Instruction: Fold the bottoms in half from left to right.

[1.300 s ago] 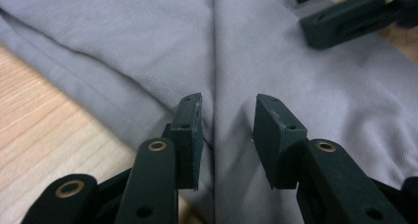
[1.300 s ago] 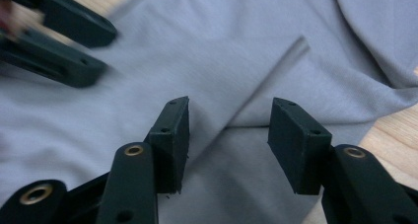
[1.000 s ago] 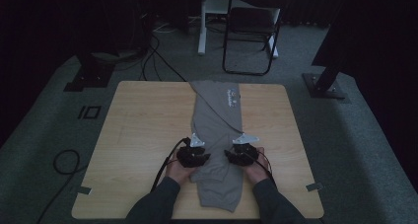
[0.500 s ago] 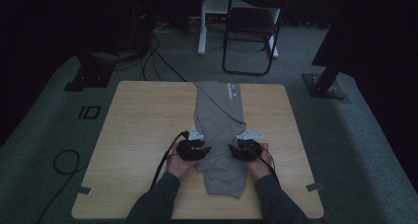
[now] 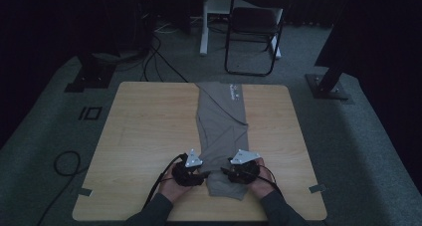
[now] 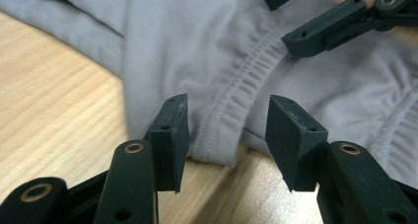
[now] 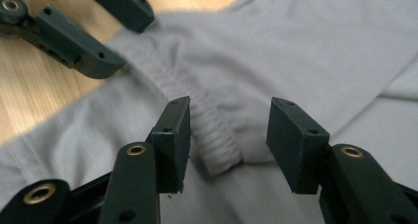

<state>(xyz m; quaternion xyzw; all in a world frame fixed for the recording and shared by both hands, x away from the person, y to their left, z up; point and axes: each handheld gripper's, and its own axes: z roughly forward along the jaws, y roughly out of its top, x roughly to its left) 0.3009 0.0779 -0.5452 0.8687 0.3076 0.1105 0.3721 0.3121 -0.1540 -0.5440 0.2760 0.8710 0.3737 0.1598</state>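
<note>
A grey garment (image 5: 221,126) with an elastic hem lies folded in a long strip down the middle of the wooden table (image 5: 144,131). Both grippers sit at its near end, facing each other. My left gripper (image 5: 206,174) is at the left edge. In the left gripper view its jaws have just been opening, and the left gripper (image 6: 226,130) stands wide around the stitched hem (image 6: 231,110) without pressing it. My right gripper (image 5: 224,171) is at the right edge. In the right gripper view the right gripper (image 7: 226,130) is open with a bunched elastic fold (image 7: 217,150) loose between the pads.
A folding chair (image 5: 254,27) and a white post stand beyond the table. Dark stand bases (image 5: 94,79) (image 5: 326,86) flank the far corners. A cable loop (image 5: 64,161) lies on the floor at left. Bare wood spreads to either side of the garment.
The garment's near end now lies farther from the table's front edge. Both grippers have drawn back toward the person. The left jaws have spread wider off the hem.
</note>
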